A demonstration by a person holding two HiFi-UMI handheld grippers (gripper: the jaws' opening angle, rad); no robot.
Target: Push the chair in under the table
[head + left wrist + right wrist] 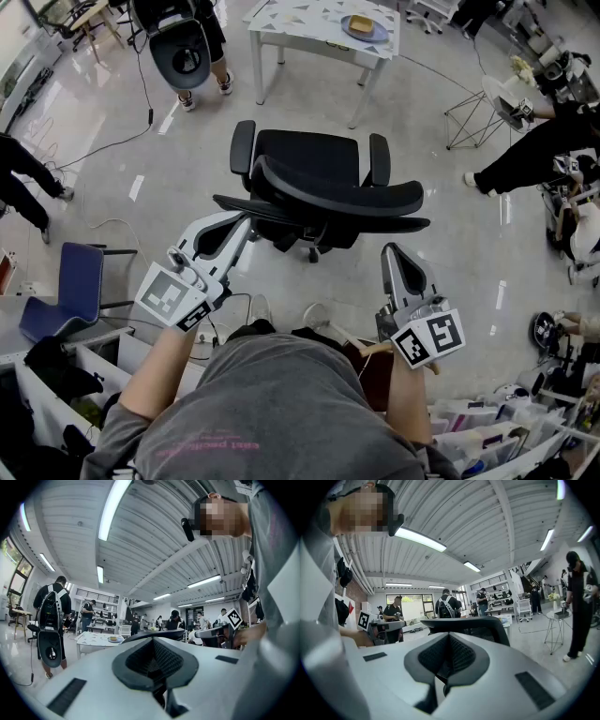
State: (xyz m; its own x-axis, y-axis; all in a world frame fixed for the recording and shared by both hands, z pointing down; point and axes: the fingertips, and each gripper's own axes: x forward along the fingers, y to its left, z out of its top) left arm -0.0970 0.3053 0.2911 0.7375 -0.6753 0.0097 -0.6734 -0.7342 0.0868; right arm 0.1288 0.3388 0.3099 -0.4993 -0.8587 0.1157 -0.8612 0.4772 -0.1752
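Faces chair (314, 155) at 12 o'clock, backrest (342, 195) broadside just beyond left tongs (246, 225) and right tongs (392, 251), both clenched empty, left seemingly nearer; calls for straight shove toward table (309, 21), farther at 12 o'clock

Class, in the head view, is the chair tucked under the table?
No, the chair stands apart from the table, a clear gap between them.

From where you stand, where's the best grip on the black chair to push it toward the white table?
Backrest top rail, from your side: the chair has its back to you, seat toward the table, so a level push there should roll it straight. Open the shut jaws first.
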